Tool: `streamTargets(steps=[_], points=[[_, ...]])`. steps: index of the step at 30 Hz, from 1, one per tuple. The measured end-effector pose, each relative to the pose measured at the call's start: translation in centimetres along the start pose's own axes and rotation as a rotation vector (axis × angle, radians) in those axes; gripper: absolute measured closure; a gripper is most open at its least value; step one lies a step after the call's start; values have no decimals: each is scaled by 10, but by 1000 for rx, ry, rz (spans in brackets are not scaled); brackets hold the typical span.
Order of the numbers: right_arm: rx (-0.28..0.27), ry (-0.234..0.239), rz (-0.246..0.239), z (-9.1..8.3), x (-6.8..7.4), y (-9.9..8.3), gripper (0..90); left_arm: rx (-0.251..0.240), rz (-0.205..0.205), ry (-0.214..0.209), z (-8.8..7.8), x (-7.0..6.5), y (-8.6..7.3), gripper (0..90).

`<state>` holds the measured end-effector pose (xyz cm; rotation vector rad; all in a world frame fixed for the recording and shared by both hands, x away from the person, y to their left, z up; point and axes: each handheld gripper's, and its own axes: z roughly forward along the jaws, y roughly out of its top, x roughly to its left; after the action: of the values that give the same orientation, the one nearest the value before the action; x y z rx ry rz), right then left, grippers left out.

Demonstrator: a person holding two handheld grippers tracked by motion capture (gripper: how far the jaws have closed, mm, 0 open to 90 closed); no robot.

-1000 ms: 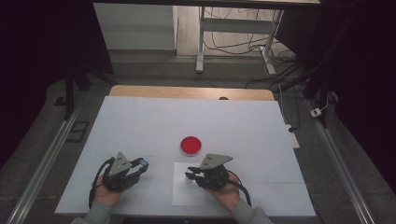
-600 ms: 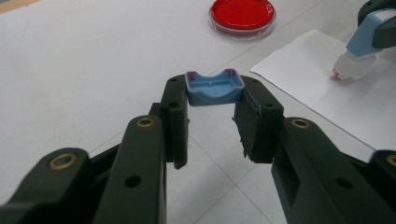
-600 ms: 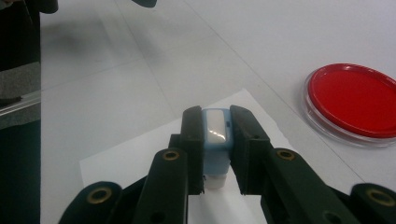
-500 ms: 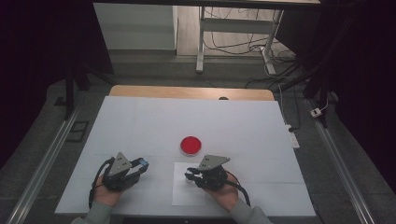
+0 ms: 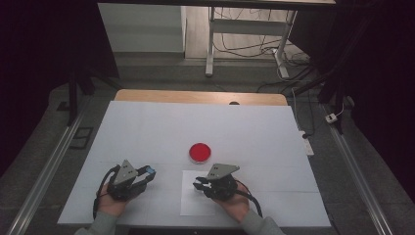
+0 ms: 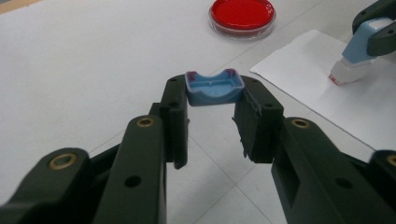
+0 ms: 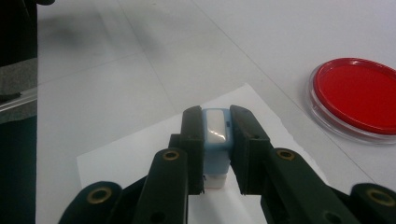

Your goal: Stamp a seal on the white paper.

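- Since the earlier frames almost nothing has shifted: both hands stay low at the near edge of the table (image 5: 147,127), and the right gripper (image 5: 199,185) has at most edged slightly over the paper.
- The right gripper's fingers (image 7: 245,128) are pinching a small blue stamp (image 7: 215,140) upright, its white base down on the white sheet of paper (image 5: 193,198).
- The left gripper (image 6: 212,105) holds the stamp's blue cap (image 6: 214,87) between its fingertips, hollow side up, left of the paper and clear of it.
- The step in hand looks like pressing the stamp onto the sheet; next the stamp should lift straight up so the mark stays clean, then meet the cap, which calls for lining up the two blue parts.
- The left gripper view shows a reddish tint at the stamp's base, which the right gripper view hides behind its own fingers.
- The high view places the red ink dish (image 5: 200,152) just beyond the paper, apart from both grippers.
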<state>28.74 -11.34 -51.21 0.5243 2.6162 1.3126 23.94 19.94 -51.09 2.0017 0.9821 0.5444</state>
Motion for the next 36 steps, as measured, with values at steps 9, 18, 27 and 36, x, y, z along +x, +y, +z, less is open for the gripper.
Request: streamTargets(steps=[9,18,27,36], points=[[3,1,-4,0,0,0,757,0,0,0,0,0,0,655],[20,-1,-17,1,1,0,758,0,1,1,0,0,0,655],[38,-9,-29,2,2,0,759,0,1,1,-1,0,0,655],[38,-14,-33,2,2,-1,760,0,2,1,-1,-1,0,655]])
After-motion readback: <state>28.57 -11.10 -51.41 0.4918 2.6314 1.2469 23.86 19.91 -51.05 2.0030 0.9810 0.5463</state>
